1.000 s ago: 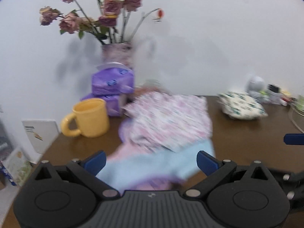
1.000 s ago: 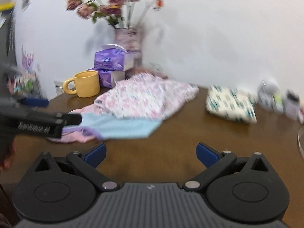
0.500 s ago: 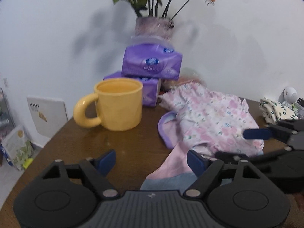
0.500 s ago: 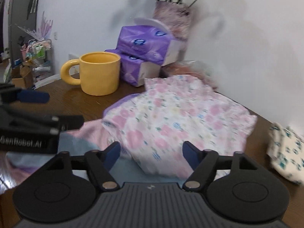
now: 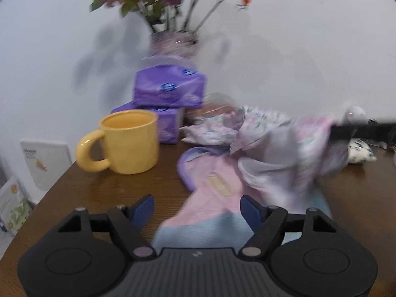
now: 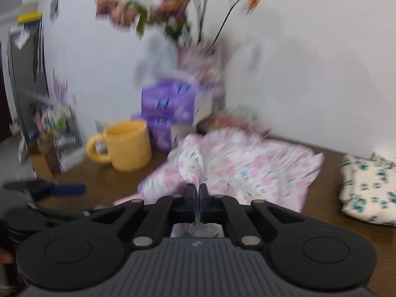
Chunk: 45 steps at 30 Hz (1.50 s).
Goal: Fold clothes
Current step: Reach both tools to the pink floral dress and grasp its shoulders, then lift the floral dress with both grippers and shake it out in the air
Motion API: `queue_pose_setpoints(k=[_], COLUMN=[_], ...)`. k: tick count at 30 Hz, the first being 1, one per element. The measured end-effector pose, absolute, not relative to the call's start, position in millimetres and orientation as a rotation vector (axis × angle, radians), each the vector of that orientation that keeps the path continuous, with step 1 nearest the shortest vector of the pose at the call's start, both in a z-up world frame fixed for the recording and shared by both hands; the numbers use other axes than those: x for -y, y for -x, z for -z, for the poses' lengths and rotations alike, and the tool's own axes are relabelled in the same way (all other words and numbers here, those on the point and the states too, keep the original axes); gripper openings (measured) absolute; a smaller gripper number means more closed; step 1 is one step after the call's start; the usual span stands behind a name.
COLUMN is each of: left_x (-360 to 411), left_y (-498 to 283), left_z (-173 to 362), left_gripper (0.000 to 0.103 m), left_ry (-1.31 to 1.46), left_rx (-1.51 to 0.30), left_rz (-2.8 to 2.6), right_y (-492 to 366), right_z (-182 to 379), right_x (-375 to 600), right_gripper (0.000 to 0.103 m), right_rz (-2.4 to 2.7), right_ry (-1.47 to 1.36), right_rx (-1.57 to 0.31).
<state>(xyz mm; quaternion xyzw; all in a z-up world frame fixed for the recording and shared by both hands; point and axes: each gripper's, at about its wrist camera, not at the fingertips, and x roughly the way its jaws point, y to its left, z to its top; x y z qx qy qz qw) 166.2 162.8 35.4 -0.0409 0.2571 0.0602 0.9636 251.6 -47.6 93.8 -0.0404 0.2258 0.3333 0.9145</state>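
1. Since a second ago the right gripper point(image 6: 196, 199) has gone from wide open over bare table to pinched tight on a fold of the floral garment point(image 6: 247, 165), and the cloth now bunches up between its pads.
2. Seen from the left wrist, that same floral cloth point(image 5: 284, 148) is lifted and dragged toward 3 o'clock, blurred by motion, baring a pink garment with a purple edge point(image 5: 212, 173) beneath it.
3. At 6 o'clock in that view the left gripper point(image 5: 196, 208) has its jaws closing, the pink-and-blue cloth lying between the blue pads; they do not yet press on it.
4. On the brown table point(image 5: 111, 188), a yellow mug point(image 5: 128, 146) stands at 9 o'clock of the garments, with two purple tissue packs point(image 5: 169, 89) stacked just behind it and a vase of dried roses point(image 5: 173, 44) at 12 o'clock.
5. Well apart at 3 o'clock in the right wrist view lies a folded cream cloth with teal print point(image 6: 366, 185).
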Motion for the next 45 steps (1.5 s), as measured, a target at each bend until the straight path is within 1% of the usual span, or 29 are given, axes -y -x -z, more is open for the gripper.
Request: queue_pose_setpoints(k=[7,10,12,13,14,15,16,17,18,19,21,23,26,31,33,35,37,40,43,45], left_x=[-102,-71,-52,-43,-36,-29,-27,-24,-24,-24,-29,-36,-59,-120,-143,-149,-150,-134,-92,-54], left_y=[-134,-121,-116,-114,-113,-113,-113,-113,-113,-110,-104,-92,-71,-33,-17,-6,-8,-38,-85,-117], left_z=[-52,-56,-56,-56,-54,-52,-50,-48,-47,-45,-46,-57,-88,-168,-210,-255,-297,-346,-354,-336], left_gripper=[0.078,0.081,0.081,0.079,0.070,0.064,0.053,0.035,0.023,0.006,0.004,0.002,0.001,0.001,0.001,0.001,0.001,0.001,0.001,0.001], left_ry=[0.017,-0.025,-0.050,-0.060,-0.057,-0.055,-0.038,-0.021,-0.002,0.017,0.046,0.052,0.064,0.092,0.107,0.096,0.094,0.101,0.075,0.044], left_rx=[-0.442,-0.415,-0.418,-0.428,-0.453,-0.479,-0.506,-0.532,-0.555,-0.572,-0.568,-0.521,-0.412,-0.199,-0.106,-0.029,0.000,-0.027,-0.127,-0.200], left_rz=[0.047,0.124,0.167,0.183,0.185,0.186,0.199,0.211,0.235,0.259,0.274,0.266,0.229,0.069,-0.001,-0.056,-0.083,-0.074,-0.017,0.033], right_y=[-198,-175,-163,-157,-153,-148,-144,-139,-134,-129,-119,-111,-99,-76,-64,-51,-43,-47,-70,-88], right_z=[-152,-159,-161,-162,-162,-163,-163,-163,-164,-165,-167,-171,-184,-223,-243,-263,-279,-290,-274,-251], right_x=[143,164,176,180,184,188,192,196,198,200,202,201,193,161,147,135,134,146,177,200], right_gripper=[0.002,0.002,0.002,0.002,0.002,0.002,0.002,0.002,0.002,0.002,0.002,0.002,0.002,0.002,0.002,0.002,0.002,0.002,0.002,0.002], right_rz=[-0.713,-0.712,-0.708,-0.701,-0.692,-0.687,-0.685,-0.684,-0.684,-0.684,-0.688,-0.698,-0.725,-0.827,-0.878,-0.920,-0.920,-0.864,-0.750,-0.668], right_ry=[-0.042,-0.039,-0.037,-0.036,-0.036,-0.039,-0.042,-0.046,-0.044,-0.041,-0.032,-0.020,0.001,0.022,0.009,-0.014,-0.059,-0.143,-0.200,-0.231], right_rx=[-0.349,-0.337,-0.332,-0.328,-0.321,-0.315,-0.311,-0.306,-0.301,-0.295,-0.283,-0.268,-0.238,-0.175,-0.134,-0.084,-0.043,-0.045,-0.132,-0.210])
